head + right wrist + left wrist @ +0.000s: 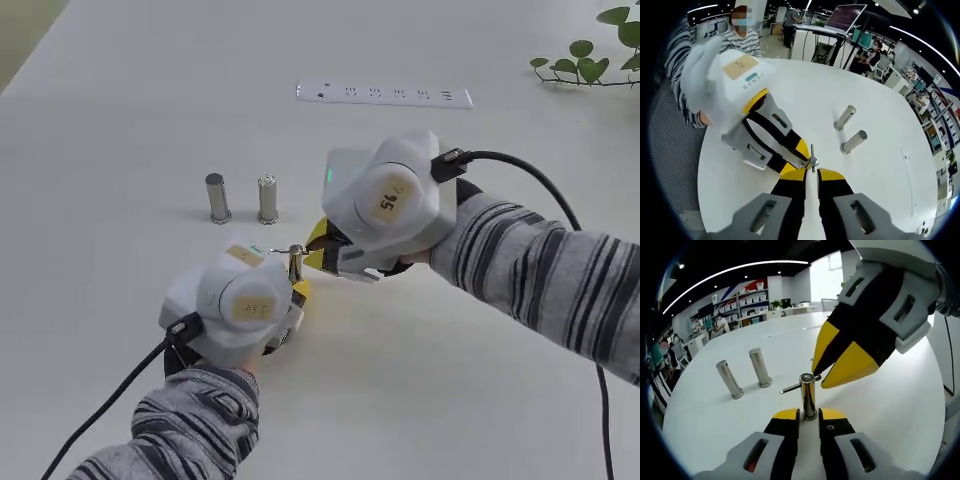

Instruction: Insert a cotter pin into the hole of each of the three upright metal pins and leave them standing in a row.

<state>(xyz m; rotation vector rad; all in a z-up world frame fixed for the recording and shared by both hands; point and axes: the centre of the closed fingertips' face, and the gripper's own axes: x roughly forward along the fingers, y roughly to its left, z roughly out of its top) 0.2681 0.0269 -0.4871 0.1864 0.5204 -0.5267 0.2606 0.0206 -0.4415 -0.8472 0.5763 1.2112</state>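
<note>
**A:** What's the setting?

**B:** A wide white table (120, 110) in an open office. Shelving and desks show behind it in the two gripper views.

**A:** Start at the left gripper, then.

**B:** The left gripper (809, 416) is clenched low on the upright metal pin (808, 392), with a yellow-tipped jaw on each side of its base. The pin stands straight on the table, close in front of the person.

**A:** And the right?

**B:** The right gripper (811, 173) faces it from the opposite side, its jaws pinched together on one end of the cotter pin (790, 388). The cotter pin lies level through the hole near the top of the held pin. Its thin end sticks out on the side away from the right gripper. The tips of the two grippers are very near each other, with the pin between them.

**A:** Where are the other pins?

**B:** In the head view they are beyond the held pin and to its left: the middle pin (267, 199) and the leftmost pin (217, 197). Both are upright, just beside each other and apart from both grippers.

**A:** Further out?

**B:** There are striped sleeves (540, 265) behind the grippers. A black cable (500, 156) trails from the right gripper and a second cable (110, 405) from the left. At the far side of the table lies a white power strip (385, 94), with a leafy plant (590, 60) at the far right.
</note>
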